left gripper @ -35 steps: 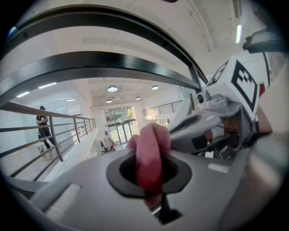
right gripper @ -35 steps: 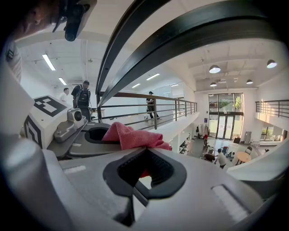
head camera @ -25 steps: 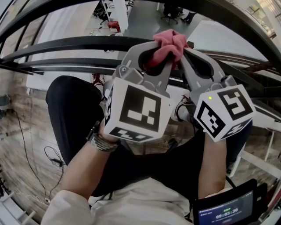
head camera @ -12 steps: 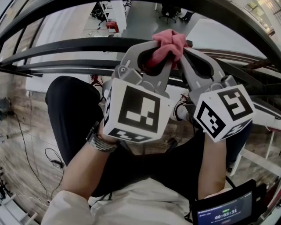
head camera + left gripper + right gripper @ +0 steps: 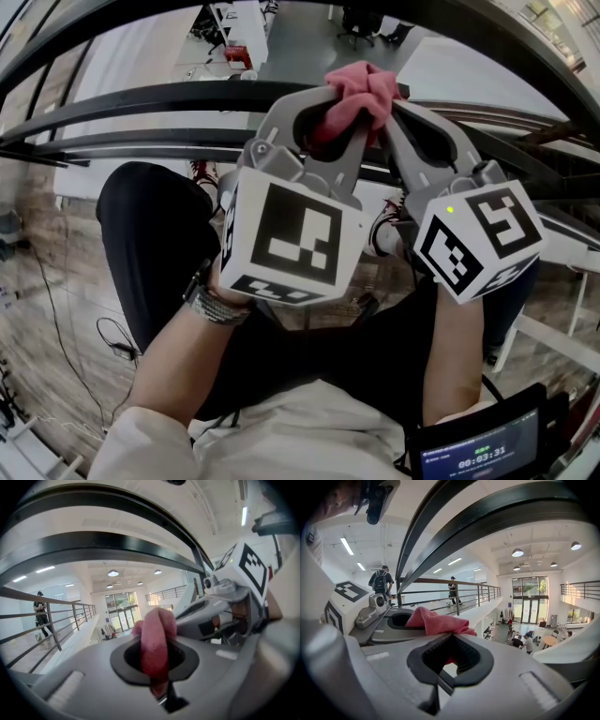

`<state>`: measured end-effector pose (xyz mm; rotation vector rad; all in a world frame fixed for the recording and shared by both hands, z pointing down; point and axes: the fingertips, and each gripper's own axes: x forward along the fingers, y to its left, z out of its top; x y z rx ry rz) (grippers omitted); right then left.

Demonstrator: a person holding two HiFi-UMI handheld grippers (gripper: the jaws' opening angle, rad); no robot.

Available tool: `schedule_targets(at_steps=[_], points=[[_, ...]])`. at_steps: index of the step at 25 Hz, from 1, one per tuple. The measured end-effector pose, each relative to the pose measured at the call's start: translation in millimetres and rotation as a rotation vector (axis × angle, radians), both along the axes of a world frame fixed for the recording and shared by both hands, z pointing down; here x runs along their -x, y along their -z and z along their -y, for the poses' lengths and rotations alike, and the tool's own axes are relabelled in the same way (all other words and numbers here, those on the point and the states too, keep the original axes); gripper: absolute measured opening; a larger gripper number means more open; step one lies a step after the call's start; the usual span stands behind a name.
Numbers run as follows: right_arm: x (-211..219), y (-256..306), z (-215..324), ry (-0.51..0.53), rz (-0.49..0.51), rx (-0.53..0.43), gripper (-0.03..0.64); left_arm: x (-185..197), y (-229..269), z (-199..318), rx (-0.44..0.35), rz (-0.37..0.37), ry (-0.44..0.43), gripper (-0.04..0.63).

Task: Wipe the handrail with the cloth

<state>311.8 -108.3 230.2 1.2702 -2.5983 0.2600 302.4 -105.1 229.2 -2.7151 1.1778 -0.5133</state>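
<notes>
A pink cloth (image 5: 361,89) is bunched up right against the black handrail (image 5: 141,94) at the top middle of the head view. My left gripper (image 5: 339,101) is shut on it from the left, and my right gripper (image 5: 392,101) meets it from the right, jaws closed on its edge. In the left gripper view a fold of the cloth (image 5: 157,637) stands pinched between the shut jaws, under the curved handrail (image 5: 93,545). In the right gripper view the cloth (image 5: 436,620) lies across the jaw tips, with the handrail (image 5: 487,522) arching overhead.
Lower black rails (image 5: 112,141) run beneath the top bar. Beyond them is a drop to a lower floor with desks (image 5: 234,37). A screen device (image 5: 478,450) hangs at my waist. People walk along a far balcony railing (image 5: 454,590).
</notes>
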Motion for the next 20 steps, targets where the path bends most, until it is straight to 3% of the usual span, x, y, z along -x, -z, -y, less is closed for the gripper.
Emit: schedule_targets(at_steps=[20], points=[[-9.6, 0.9, 1.3, -0.021, 0.013, -0.003, 0.002, -9.4, 1.5, 1.4, -0.005, -0.005, -0.022, 0.031]])
